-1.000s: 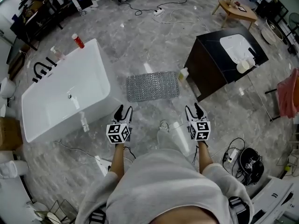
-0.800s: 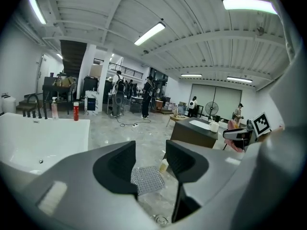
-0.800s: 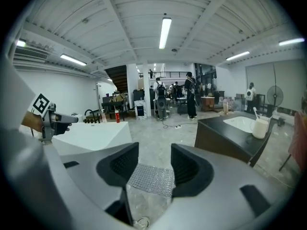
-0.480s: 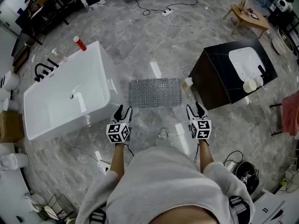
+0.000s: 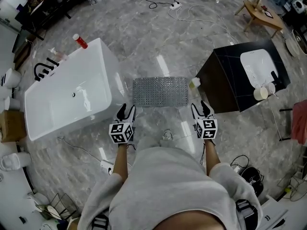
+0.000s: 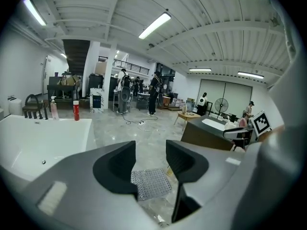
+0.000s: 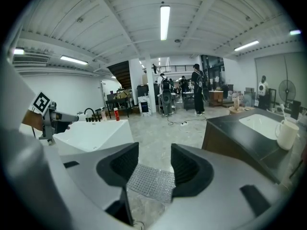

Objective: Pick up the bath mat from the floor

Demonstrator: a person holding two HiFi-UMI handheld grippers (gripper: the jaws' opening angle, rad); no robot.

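The bath mat is a grey studded rectangle lying flat on the marble floor between a bathtub and a black cabinet. My left gripper hovers just short of the mat's near left corner, jaws open and empty. My right gripper hangs beside the near right corner, also open with nothing in it. In the left gripper view the mat shows low between the left gripper's jaws. In the right gripper view the mat lies below and beyond the right gripper's jaws. Neither gripper touches it.
A white bathtub stands left of the mat, a red bottle on its rim. A black cabinet with a white sink stands to the right, a small bottle at its foot. Cables and a power strip lie near my feet.
Both grippers have come forward toward the mat, which now lies closer beneath them. Their jaws stand as wide as before.
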